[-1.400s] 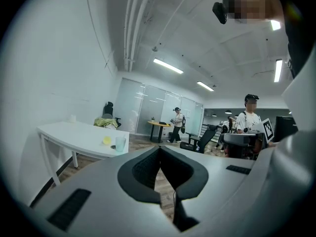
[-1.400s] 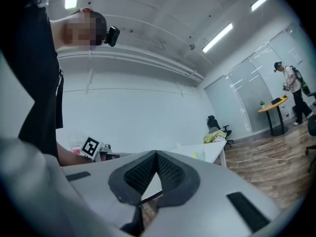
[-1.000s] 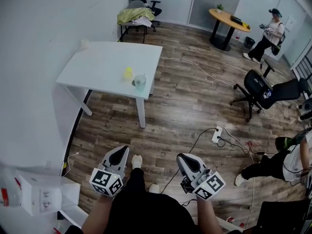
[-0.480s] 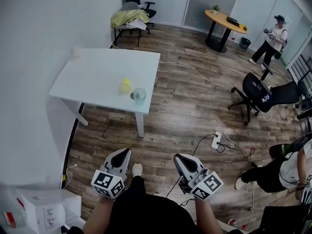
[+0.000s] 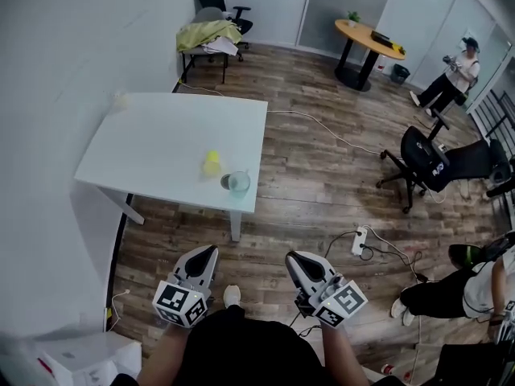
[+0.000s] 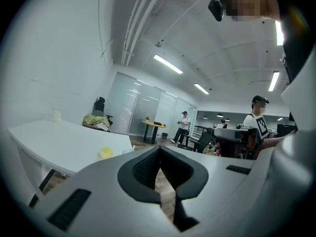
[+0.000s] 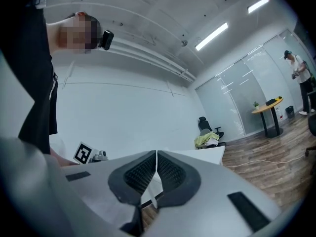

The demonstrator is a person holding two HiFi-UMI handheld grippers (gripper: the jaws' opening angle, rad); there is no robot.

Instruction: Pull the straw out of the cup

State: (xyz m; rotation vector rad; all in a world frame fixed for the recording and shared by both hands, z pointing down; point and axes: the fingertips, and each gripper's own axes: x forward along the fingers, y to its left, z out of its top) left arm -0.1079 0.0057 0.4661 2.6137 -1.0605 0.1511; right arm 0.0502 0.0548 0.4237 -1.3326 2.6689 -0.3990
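Note:
A clear cup (image 5: 238, 184) with a thin straw in it stands near the front edge of the white table (image 5: 153, 151). A small yellow object (image 5: 212, 163) sits just left of the cup and shows in the left gripper view as a yellow object (image 6: 105, 153) on the table. My left gripper (image 5: 206, 253) and right gripper (image 5: 294, 260) hang low over the wooden floor, well short of the table. Both are shut with nothing between the jaws. The cup is mostly hidden behind the jaws in the gripper views.
A power strip (image 5: 359, 240) with cables lies on the floor to the right. Black office chairs (image 5: 430, 163) stand at the right. A round wooden table (image 5: 367, 36) and a person (image 5: 455, 72) are at the back. A chair with clothes (image 5: 208, 32) stands behind the white table.
The view has moved closer to the white table, and the cup now sits lower and nearer in the head view. Both grippers stay shut in the same pose.

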